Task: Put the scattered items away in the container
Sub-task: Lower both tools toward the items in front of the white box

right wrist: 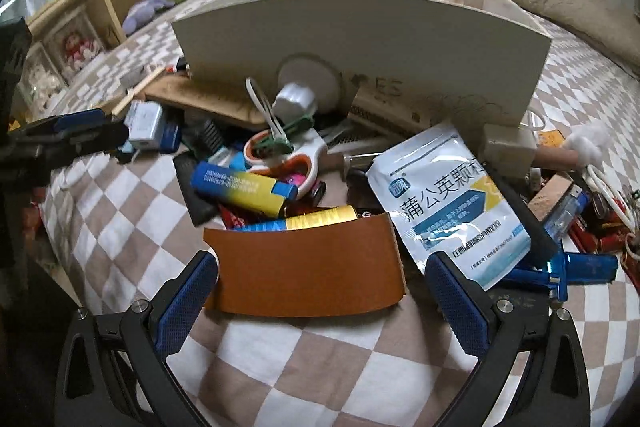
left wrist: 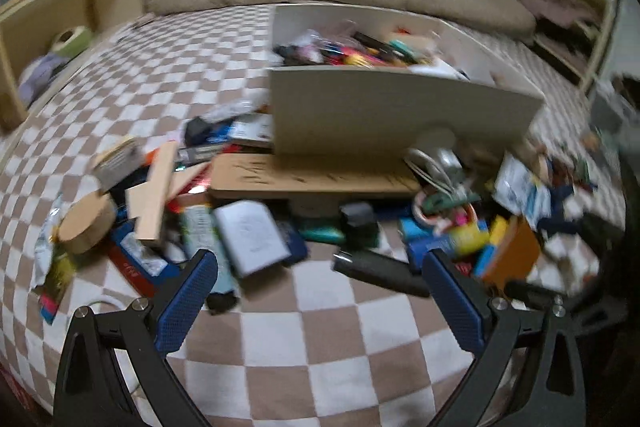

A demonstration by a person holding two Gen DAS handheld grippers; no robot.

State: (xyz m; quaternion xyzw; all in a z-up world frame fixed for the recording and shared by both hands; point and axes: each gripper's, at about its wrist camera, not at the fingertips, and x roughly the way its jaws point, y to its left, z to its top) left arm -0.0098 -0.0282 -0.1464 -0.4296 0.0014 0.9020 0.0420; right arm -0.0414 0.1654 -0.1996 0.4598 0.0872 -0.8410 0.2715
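Step in hand: I judge it to be picking the brown leather wallet (right wrist: 304,267) off the checkered bed cover (right wrist: 280,367), then carrying it to the white container (right wrist: 360,51).
How to do it well: I would bring the right tool (right wrist: 320,291) forward so its pads sit either side of the wallet's short ends, go low enough to catch the edge, and close slowly, since the smooth, curved leather may slide. The blue and gold tube (right wrist: 296,223) lies touching its far edge, so I should lift straight up to avoid dragging it.
Right tool: spread wide, holding nothing; the wallet lies between the fingers (right wrist: 184,299), and I cannot tell whether they touch it.
Left tool (left wrist: 320,291): spread wide and empty, above bare checkered cover, just short of the black cylinder (left wrist: 380,273); this view is blurred.
Container: upright behind the pile, already holding many small things (left wrist: 360,53).
Left to tidy: the white medicine sachet (right wrist: 452,203), the blue and yellow lighter (right wrist: 244,189), the scissors (right wrist: 288,155) and much more lie in front of the container.
Risk: the sachet touches the wallet's right end and may get pinched along with it.
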